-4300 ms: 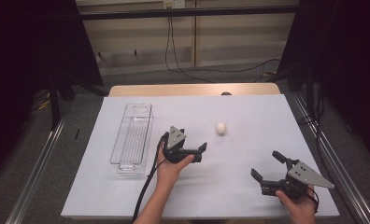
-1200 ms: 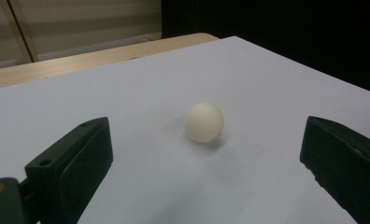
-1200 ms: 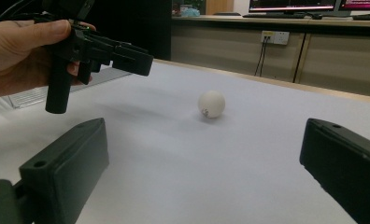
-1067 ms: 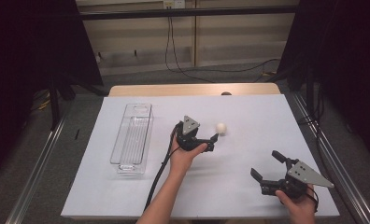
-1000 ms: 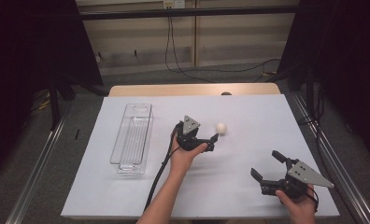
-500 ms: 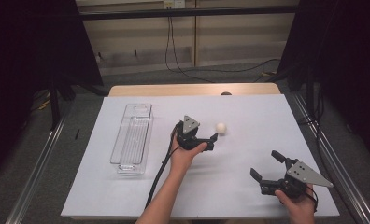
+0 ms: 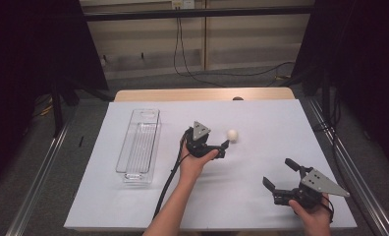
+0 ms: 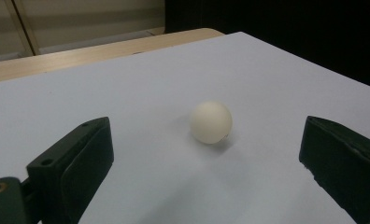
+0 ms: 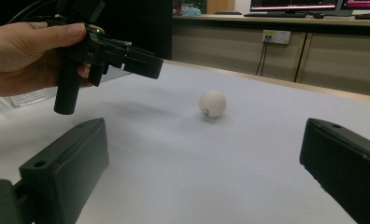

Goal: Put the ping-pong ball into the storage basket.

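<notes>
**Bystanders on the table**

A clear plastic tray (image 7: 139,145) lay lengthwise at nine o'clock on the white table cover (image 7: 261,118). A bare wooden edge (image 7: 202,94) ran along twelve o'clock. Beyond it, black cables (image 7: 217,73) trailed over the floor, and metal rails (image 7: 40,177) flanked both sides.

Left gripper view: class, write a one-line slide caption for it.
Open hand-held gripper lined up on a white ball resting on the white table, not yet touching it.

I'm not reading any text, label, brand or number anywhere. I'm seeing a small dark mark on the ball (image 9: 212,103), too tiny to read; the far monitors (image 9: 314,5) are showing blurred.
</notes>
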`<state>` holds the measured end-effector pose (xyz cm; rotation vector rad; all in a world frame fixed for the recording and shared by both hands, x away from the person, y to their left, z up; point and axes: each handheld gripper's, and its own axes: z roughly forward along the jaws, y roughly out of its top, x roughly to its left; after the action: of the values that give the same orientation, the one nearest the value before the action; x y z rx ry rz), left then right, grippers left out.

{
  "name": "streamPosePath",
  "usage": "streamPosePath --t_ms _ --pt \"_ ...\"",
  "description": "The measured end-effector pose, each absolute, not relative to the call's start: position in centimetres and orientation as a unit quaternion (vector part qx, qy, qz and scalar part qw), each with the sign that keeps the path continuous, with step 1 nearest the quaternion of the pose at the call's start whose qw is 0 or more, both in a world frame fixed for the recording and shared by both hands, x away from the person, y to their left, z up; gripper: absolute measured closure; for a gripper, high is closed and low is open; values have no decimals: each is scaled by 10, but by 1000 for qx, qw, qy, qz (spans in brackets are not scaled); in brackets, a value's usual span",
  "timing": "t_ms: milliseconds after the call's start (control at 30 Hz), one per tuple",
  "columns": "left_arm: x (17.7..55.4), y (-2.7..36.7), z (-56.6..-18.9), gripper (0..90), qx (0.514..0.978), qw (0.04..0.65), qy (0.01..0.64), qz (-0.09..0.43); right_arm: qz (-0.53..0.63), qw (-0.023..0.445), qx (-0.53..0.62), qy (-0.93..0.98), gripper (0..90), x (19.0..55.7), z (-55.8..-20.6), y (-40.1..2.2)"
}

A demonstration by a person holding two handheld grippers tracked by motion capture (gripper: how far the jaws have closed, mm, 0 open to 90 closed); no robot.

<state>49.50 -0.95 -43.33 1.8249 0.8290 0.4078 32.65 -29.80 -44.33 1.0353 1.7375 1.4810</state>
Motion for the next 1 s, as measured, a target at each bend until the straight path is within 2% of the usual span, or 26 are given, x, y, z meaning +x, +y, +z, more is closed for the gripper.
streamPosePath --t_ms 1000 --pt "509 -28 -427 29 773 510 335 174 562 310 392 659 8 327 -443 -298"
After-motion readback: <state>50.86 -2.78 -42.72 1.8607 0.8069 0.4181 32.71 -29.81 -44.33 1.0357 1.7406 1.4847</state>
